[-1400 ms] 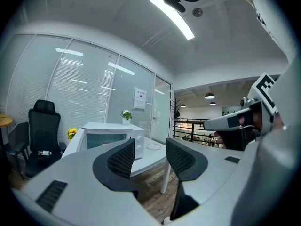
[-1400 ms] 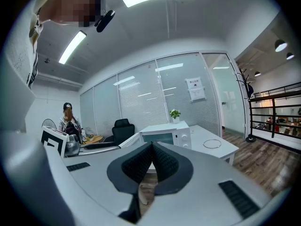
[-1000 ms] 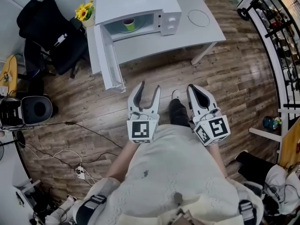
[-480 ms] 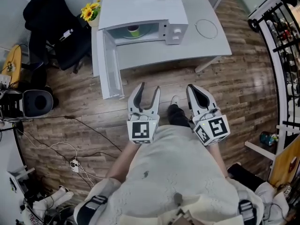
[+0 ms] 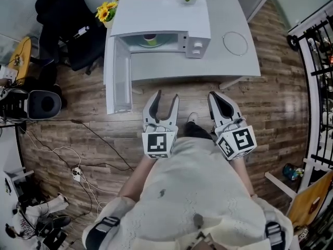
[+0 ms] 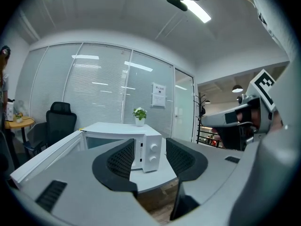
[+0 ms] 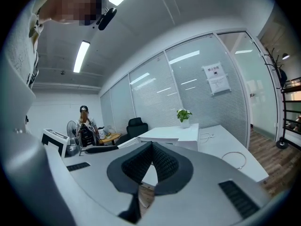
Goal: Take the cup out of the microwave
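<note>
White table (image 5: 210,66) w/ 1 microwave (image 5: 161,15), door open, & 1 cable loop (image 5: 235,43) on top.

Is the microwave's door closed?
No, the microwave has its door swung wide open to one side, and the cup shows inside it.

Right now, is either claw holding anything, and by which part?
Nothing is held: left claw open and empty, right claw shut on nothing; the cup sits inside the microwave.
</note>
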Available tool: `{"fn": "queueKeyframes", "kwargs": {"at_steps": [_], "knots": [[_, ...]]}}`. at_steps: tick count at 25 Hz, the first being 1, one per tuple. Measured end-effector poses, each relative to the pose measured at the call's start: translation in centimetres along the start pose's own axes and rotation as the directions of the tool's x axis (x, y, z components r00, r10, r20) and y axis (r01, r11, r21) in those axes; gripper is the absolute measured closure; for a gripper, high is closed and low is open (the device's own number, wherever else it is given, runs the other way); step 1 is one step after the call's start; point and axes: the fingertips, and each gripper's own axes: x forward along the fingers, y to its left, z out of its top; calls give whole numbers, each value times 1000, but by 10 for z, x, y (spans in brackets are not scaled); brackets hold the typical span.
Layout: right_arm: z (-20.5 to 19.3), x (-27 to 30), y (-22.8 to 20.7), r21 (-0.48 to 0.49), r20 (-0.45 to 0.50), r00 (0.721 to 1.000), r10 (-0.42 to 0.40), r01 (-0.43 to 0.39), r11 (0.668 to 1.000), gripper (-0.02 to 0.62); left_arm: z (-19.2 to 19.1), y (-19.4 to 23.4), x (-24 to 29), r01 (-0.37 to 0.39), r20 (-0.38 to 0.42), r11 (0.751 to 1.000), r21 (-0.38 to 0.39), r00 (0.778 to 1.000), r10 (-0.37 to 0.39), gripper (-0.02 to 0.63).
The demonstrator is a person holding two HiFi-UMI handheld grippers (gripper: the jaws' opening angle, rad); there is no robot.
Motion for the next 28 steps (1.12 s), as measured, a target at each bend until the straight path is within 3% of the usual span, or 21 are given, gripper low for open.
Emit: {"fn": "queueKeyframes", "kwargs": {"at_steps": [14, 28], "knots": [[11, 21, -68, -20, -15, 991, 133, -133, 991, 586, -3, -27, 61, -120, 11, 993, -9, 993, 120, 394], [14, 64, -83, -11, -45, 984, 175, -175, 984, 586, -14, 8, 91, -201, -48, 979, -33, 979, 199, 387]]}}
